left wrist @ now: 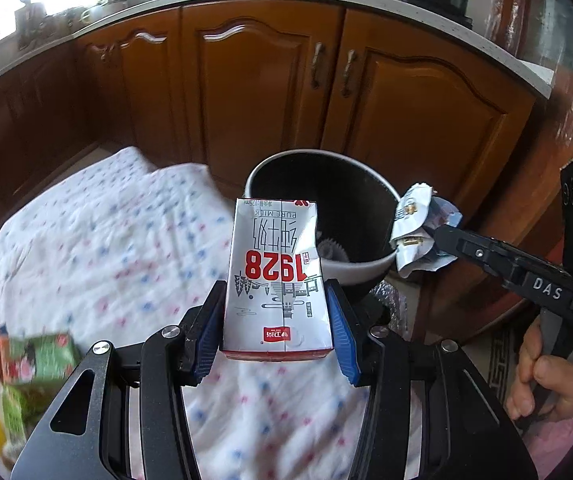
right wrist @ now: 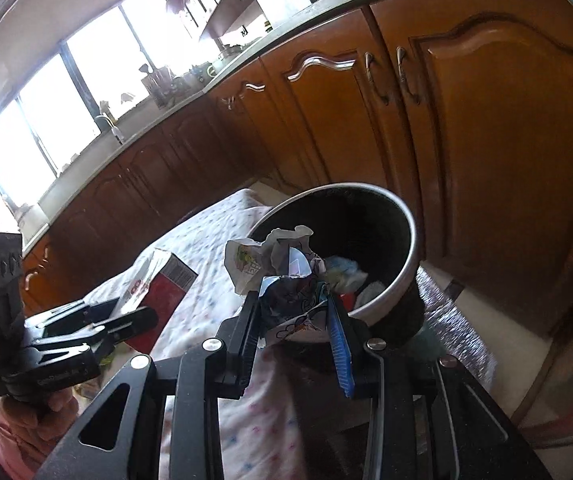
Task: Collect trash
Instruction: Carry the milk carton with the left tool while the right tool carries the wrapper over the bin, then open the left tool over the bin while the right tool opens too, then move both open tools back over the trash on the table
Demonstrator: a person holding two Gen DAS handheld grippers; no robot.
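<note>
Left tongs [left wrist: 276,320] clamp a milk carton [left wrist: 276,276]; right tongs [right wrist: 292,320] clamp a crumpled wrapper [right wrist: 290,300]; bin [right wrist: 402,268] holds scraps.

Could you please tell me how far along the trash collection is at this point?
Some scraps already lie inside the bin. In hand: the left gripper clamps a milk carton, and the right gripper clamps a crumpled wrapper at the bin's rim. Left: green packets on the tablecloth.
</note>
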